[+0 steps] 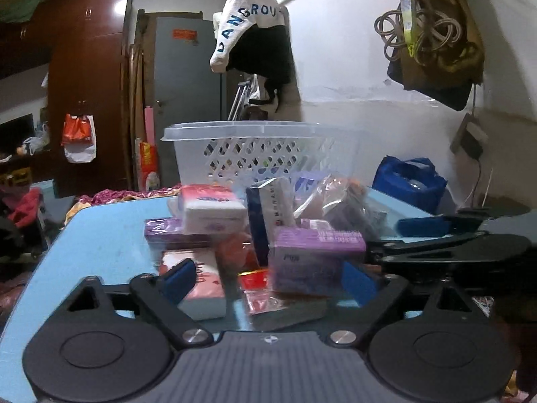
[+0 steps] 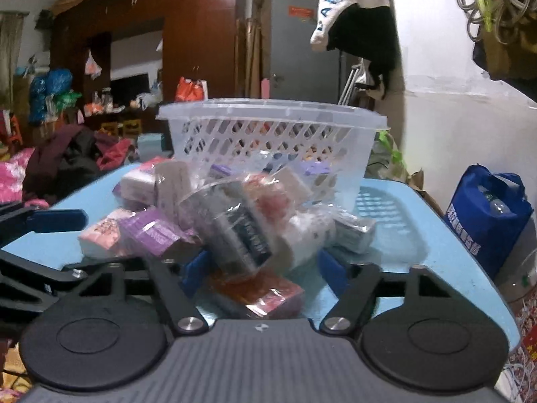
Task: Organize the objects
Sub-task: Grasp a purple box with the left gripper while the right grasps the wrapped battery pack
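While the packets [image 2: 235, 221] lie heaped on the worktop [image 2: 419, 252] before the basket [image 2: 268, 134], one dark packet [image 2: 245, 235] is bracketed by the spread right gripper [image 2: 261, 265] and should be squeezed centrally; the left gripper [image 1: 268, 278] is spread wide.

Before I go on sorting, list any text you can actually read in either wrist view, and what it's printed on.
"DANGROU", blue capitals: white garment hanging on the wall; its edge cuts the word off.
"P08", faint, uncertain: purple packet in the pile.
Vertical print on the dark blue box: too small.
Orange notice on the grey door: blurred.
White characters on the blue bag: unreadable.
Other packet labels: blurred.
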`<move>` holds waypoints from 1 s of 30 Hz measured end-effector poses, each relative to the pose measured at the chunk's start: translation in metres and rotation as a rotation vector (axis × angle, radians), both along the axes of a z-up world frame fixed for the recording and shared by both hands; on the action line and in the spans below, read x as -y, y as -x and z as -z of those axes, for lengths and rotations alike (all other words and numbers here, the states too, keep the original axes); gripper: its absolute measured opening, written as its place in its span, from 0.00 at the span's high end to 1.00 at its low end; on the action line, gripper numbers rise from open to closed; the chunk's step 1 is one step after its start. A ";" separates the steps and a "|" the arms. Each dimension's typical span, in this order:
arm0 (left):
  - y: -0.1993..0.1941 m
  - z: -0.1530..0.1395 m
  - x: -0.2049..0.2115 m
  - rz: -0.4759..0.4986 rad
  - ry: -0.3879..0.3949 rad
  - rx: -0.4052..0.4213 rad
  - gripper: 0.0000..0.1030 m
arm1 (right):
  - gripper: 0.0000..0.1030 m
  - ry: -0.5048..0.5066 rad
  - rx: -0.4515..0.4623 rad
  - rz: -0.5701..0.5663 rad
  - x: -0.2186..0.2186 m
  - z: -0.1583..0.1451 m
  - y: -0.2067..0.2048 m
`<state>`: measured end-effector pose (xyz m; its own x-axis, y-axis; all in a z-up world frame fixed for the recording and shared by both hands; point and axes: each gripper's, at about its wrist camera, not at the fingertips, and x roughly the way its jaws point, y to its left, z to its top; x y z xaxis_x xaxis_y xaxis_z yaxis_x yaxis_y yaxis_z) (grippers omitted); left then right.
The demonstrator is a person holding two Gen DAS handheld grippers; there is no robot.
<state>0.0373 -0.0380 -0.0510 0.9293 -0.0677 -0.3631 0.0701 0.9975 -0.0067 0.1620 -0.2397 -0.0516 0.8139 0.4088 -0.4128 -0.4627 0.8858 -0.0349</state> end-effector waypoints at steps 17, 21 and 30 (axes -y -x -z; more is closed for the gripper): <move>-0.013 0.008 0.010 0.007 0.001 0.007 0.12 | 0.51 -0.002 0.018 0.031 0.015 0.003 0.002; -0.018 0.006 0.018 0.019 0.000 0.018 0.12 | 0.51 -0.013 0.012 0.050 0.024 0.002 -0.001; -0.026 0.012 0.022 0.086 0.046 0.009 0.47 | 0.52 -0.015 -0.004 0.064 0.039 0.007 -0.007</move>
